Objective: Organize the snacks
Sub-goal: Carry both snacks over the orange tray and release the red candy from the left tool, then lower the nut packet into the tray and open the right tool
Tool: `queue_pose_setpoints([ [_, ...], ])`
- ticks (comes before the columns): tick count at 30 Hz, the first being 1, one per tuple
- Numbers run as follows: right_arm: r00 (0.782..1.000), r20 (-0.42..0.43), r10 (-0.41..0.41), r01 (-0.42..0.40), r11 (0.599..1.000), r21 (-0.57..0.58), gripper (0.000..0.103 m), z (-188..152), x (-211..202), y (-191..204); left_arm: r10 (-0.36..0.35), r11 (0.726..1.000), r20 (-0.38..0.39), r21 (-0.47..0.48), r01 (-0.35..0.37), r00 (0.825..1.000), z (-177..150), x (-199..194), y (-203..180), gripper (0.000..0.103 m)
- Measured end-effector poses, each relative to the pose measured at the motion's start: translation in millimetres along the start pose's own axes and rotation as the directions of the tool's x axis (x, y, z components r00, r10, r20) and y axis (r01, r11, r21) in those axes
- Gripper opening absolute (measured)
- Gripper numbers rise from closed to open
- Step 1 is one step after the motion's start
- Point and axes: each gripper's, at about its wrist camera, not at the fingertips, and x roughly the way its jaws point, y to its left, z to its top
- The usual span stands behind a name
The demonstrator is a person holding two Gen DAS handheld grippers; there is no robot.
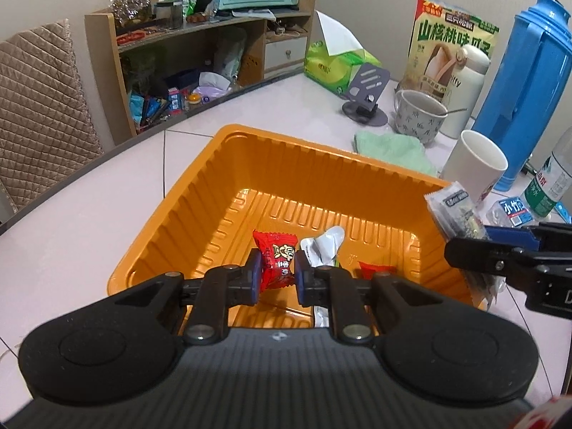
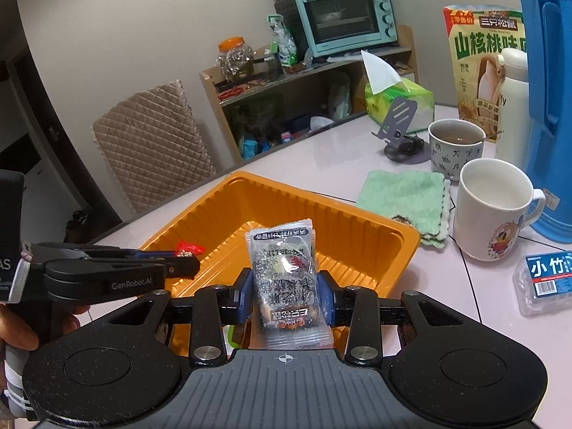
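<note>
Nearest, the left gripper (image 1: 276, 273) tilts down over the near part of the orange tray (image 1: 200, 178), its blue pads clamped on a red candy (image 1: 276, 262) held above the tray floor. Just to its right, the right gripper (image 2: 286, 295) angles down at the tray's near right rim, pinching a clear grey snack packet (image 2: 286, 279) upright. A silver wrapper (image 1: 323, 246) and another red candy (image 1: 375, 270) lie inside; the far half is bare. Beyond the far rim sit a green cloth (image 2: 404, 200) and a white mug (image 2: 495, 211), close by.

left hand-held gripper (image 1: 275, 268) clamps red candy (image 1: 277, 261) over orange tray (image 1: 221, 186); silver wrapper (image 1: 323, 246) inside.
</note>
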Motion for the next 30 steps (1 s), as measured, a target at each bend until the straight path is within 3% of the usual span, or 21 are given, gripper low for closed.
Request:
queue_pose_setpoints([
  [10, 1.0, 0.001, -0.005, 0.005, 1.0, 0.001, 0.038, 5, 6, -2, 0.003, 1.0, -0.013, -0.01, -0.004, 1.0, 0, 7, 8, 0.017],
  [20, 1.0, 0.014, -0.006, 0.006, 1.0, -0.003, 0.039, 18, 15, -8, 0.034, 0.996, 0.013, -0.084, -0.033, 0.999, 10, -5, 35, 0.017],
  [30, 1.0, -0.019, -0.014, 0.012, 0.997, -0.071, 0.039, 20, 47, -18, 0.046, 0.994, 0.009, -0.098, -0.044, 0.999, 8, -8, 44, 0.017],
])
